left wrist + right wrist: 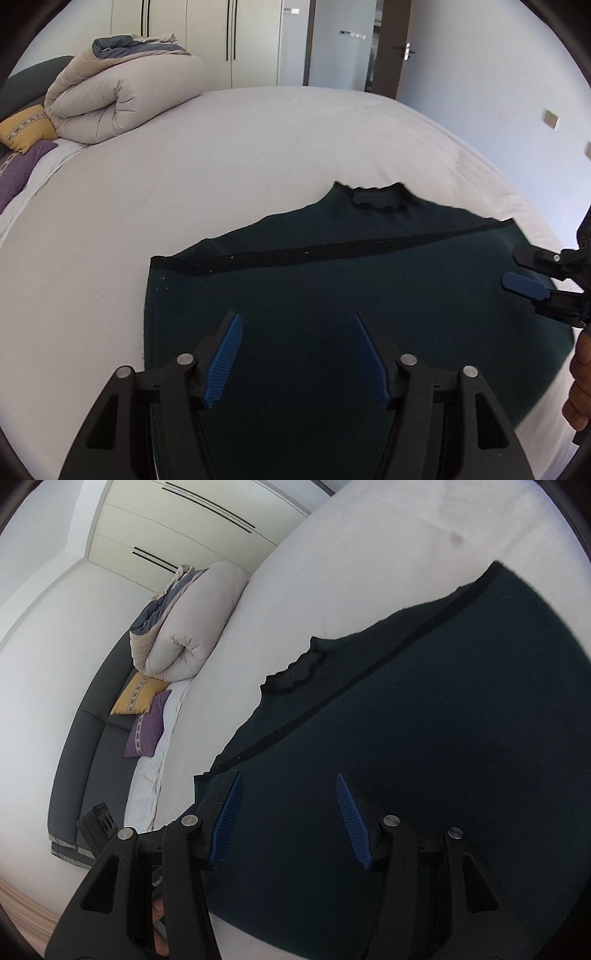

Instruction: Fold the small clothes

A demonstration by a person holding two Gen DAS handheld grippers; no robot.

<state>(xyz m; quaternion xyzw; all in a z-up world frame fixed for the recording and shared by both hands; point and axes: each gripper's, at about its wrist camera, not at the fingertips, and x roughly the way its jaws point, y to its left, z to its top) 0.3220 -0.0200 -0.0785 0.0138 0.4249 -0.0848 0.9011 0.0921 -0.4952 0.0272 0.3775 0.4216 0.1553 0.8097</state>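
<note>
Nearest, the left gripper (297, 354) hangs spread wide over the lower body of a dark green knitted top (332, 295), pinching nothing. To its right the right gripper (517, 271) is also spread and empty, at the garment's right edge. The top lies flat on the white bed (221, 147), hem near, ruffled collar (376, 199) far, a black band (332, 249) running across the chest. It looks light, soft and limp, likely to sag and crease; the firmer hem corners or shoulder edges seem the best holds. Far left sit a rolled duvet (122, 99) and two pillows (26, 147).
</note>
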